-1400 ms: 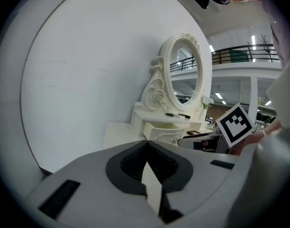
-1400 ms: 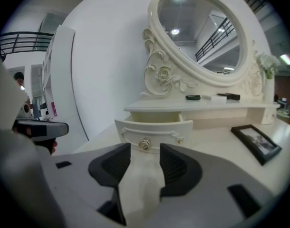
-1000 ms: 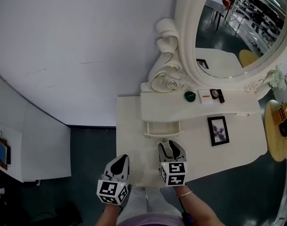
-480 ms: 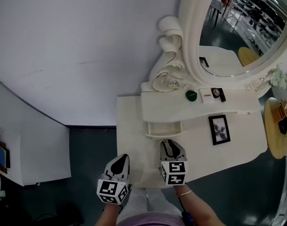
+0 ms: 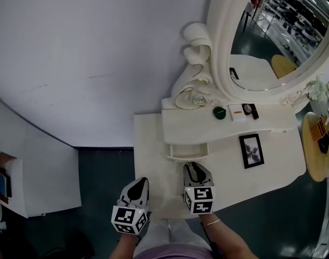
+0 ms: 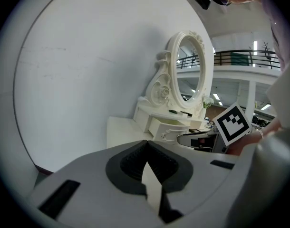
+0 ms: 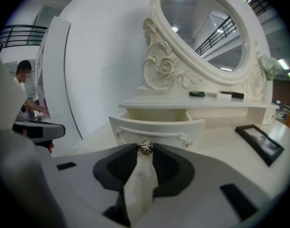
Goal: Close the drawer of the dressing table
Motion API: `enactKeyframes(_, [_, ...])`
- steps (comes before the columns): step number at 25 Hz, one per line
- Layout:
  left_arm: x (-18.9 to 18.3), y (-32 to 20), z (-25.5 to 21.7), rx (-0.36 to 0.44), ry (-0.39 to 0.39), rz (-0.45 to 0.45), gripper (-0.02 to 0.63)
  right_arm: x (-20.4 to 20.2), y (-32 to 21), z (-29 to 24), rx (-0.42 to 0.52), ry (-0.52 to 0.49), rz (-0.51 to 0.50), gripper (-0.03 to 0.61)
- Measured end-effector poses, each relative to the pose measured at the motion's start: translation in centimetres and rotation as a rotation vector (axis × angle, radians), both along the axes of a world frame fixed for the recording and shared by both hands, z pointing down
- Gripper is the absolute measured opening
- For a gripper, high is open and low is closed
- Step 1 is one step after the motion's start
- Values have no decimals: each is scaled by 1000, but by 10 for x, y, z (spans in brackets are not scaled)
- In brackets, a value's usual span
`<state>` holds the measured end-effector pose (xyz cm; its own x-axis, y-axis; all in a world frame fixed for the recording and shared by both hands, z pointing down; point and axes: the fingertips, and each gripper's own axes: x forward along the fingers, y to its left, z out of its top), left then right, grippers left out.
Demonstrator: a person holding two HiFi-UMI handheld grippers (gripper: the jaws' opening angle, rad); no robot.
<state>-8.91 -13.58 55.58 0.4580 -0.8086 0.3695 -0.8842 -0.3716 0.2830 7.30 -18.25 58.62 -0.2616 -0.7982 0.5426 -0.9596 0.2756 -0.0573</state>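
The white dressing table (image 5: 151,136) has a small drawer (image 5: 187,151) pulled out under its raised shelf. In the right gripper view the drawer's curved front (image 7: 157,126) faces me, with a small metal rose-shaped knob (image 7: 145,147) at its middle. My right gripper (image 5: 192,165) is shut on that knob, which sits pinched between the fingertips (image 7: 145,148). My left gripper (image 5: 136,181) hovers over the table's front left corner, shut and empty (image 6: 146,144); from its view the open drawer (image 6: 169,127) lies ahead to the right.
An oval mirror (image 5: 272,31) in a carved frame rises behind the shelf. A green object (image 5: 219,113) and small items lie on the shelf, a picture frame (image 5: 251,150) on the tabletop. A round wooden stand (image 5: 317,150) is at right, a white cabinet (image 5: 46,171) at left.
The right gripper's jaws have narrowed onto the drawer knob. Both grippers have stayed in place; the drawer stands as far out as before.
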Motion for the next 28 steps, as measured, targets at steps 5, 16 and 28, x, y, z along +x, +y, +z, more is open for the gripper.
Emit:
enactKeyframes(5, [-2, -3, 2, -8, 2, 0, 0, 1, -4, 0, 1, 6, 2, 106])
enactKeyframes(16, [-4, -11, 5, -14, 6, -8, 0, 6, -20, 1, -8, -9, 13, 103])
enactKeyframes(28, [5, -25, 5, -14, 6, -7, 0, 6, -35, 2, -17, -32, -19, 101])
